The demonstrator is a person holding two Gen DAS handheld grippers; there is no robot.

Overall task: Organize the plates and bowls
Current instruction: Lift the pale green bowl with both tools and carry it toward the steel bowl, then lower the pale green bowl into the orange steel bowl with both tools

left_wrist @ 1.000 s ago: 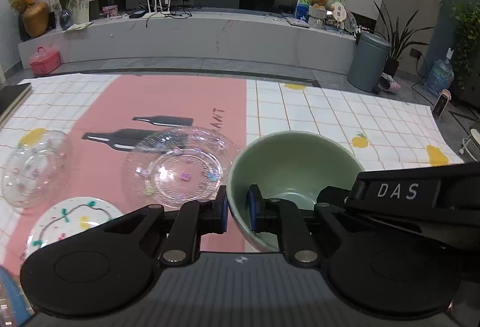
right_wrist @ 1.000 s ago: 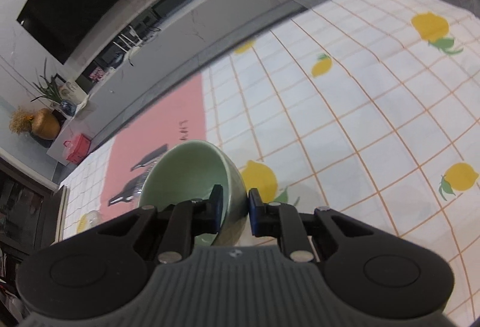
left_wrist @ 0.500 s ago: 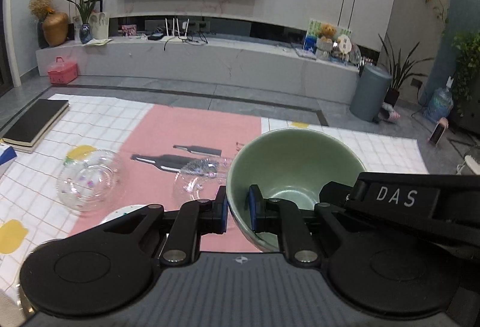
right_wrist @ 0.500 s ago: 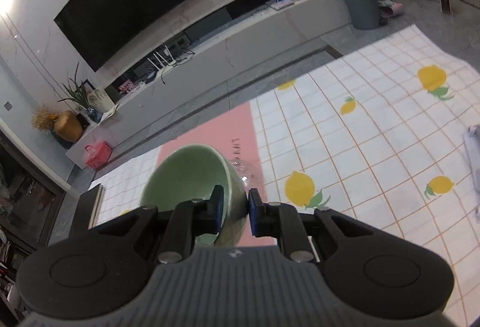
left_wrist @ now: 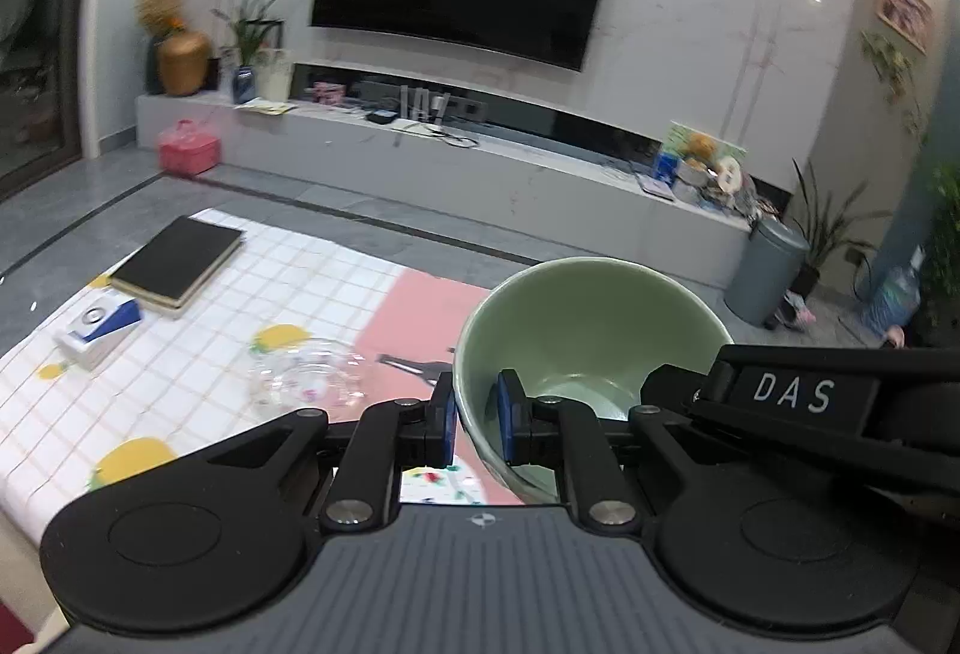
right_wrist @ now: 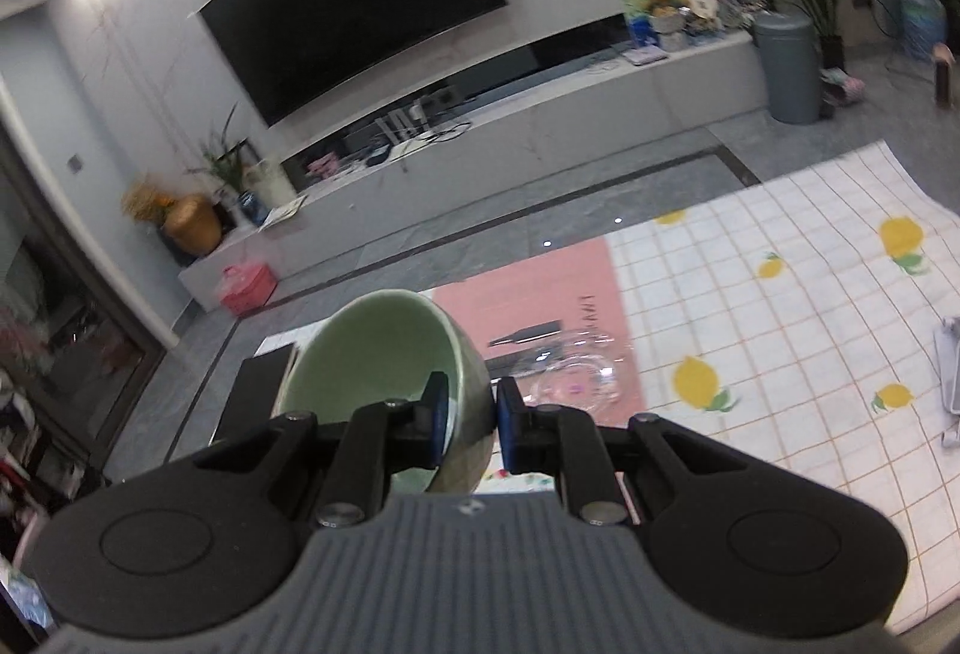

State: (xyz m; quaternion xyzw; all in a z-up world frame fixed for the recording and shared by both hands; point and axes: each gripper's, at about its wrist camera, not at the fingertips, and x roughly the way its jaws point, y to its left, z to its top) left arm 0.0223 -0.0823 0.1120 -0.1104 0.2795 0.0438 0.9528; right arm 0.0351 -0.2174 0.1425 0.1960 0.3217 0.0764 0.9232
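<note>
A pale green bowl point(left_wrist: 588, 330) hangs in the air above the mat, gripped from both sides. My left gripper point(left_wrist: 477, 414) is shut on its left rim, one pad inside and one outside. My right gripper point(right_wrist: 468, 414) is shut on the opposite rim of the green bowl point(right_wrist: 372, 354); its black housing marked DAS point(left_wrist: 792, 393) shows in the left wrist view. Below on the mat lie a clear glass bowl point(left_wrist: 306, 378), a clear glass plate point(right_wrist: 576, 378) and a white patterned plate point(left_wrist: 438, 483), mostly hidden behind the fingers.
The checked mat with lemon prints point(right_wrist: 780, 324) and a pink panel covers the floor. On its far left lie a black notebook point(left_wrist: 177, 261) and a blue-and-white box point(left_wrist: 99, 330). A grey object point(right_wrist: 948, 384) sits at the mat's right edge.
Both grippers have risen together with the green bowl held between them. The mat and the glass dishes have dropped lower and farther away in both views, and the TV wall has come into view.
</note>
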